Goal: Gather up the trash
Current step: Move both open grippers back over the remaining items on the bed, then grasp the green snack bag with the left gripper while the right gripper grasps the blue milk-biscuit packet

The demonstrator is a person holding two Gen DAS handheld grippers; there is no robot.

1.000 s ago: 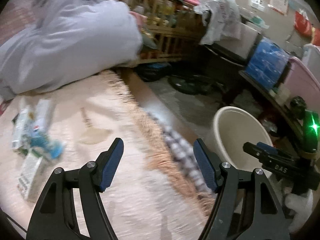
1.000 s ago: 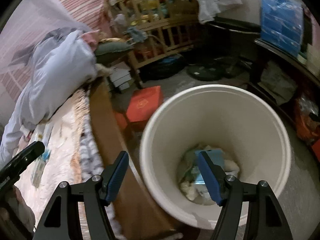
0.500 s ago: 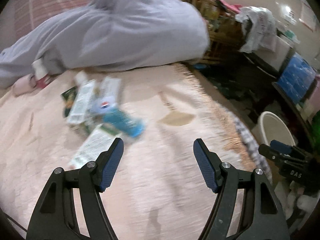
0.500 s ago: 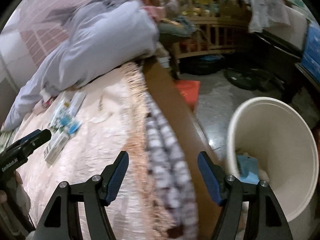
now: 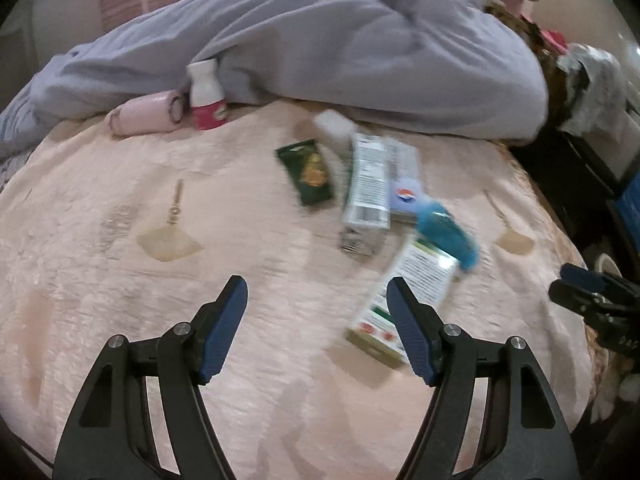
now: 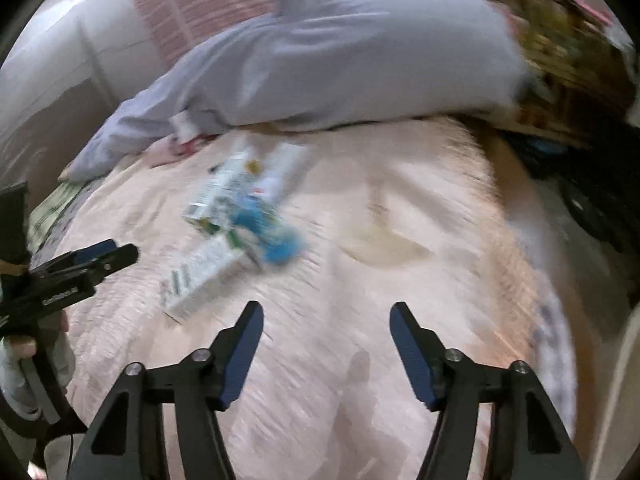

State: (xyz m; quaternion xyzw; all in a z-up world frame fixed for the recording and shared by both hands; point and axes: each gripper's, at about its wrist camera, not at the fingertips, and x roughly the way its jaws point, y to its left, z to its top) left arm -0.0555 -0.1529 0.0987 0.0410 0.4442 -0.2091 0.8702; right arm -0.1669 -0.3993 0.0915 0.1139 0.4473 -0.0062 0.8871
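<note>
A: How is the left gripper (image 5: 316, 300) seen?

B: It is held wide apart over the pink blanket (image 5: 120, 280) on the bed, with nothing between its blue pads. The right-hand pad is seen just in front of a white and green carton (image 5: 404, 300); whether it is touched cannot be told, as that part is blurred.

A: And the right gripper (image 6: 326, 328)?

B: It is likewise spread wide and nothing is held. Only blanket is seen between its fingers. In the left wrist view its tips are seen at the right edge.

A: Where is the trash found?

B: It is scattered on the blanket, ahead of both grippers. A dark green packet (image 5: 308, 172) is laid flat towards the middle. Just beside it a tall white carton (image 5: 368, 184) is seen, and a small pack with a round red and blue logo (image 5: 406, 196) is tucked against that. A blue wrapper (image 5: 448, 236) is laid across the top of the white and green carton. In the right wrist view the same heap (image 6: 236, 220) is shown to the left, heavily blurred.

A: What is seen further back?

B: A white bottle with a red label (image 5: 206, 96) is stood upright against a grey-lilac duvet (image 5: 340, 48), and a pink cylinder (image 5: 148, 114) is laid on its side just beside the bottle.
</note>
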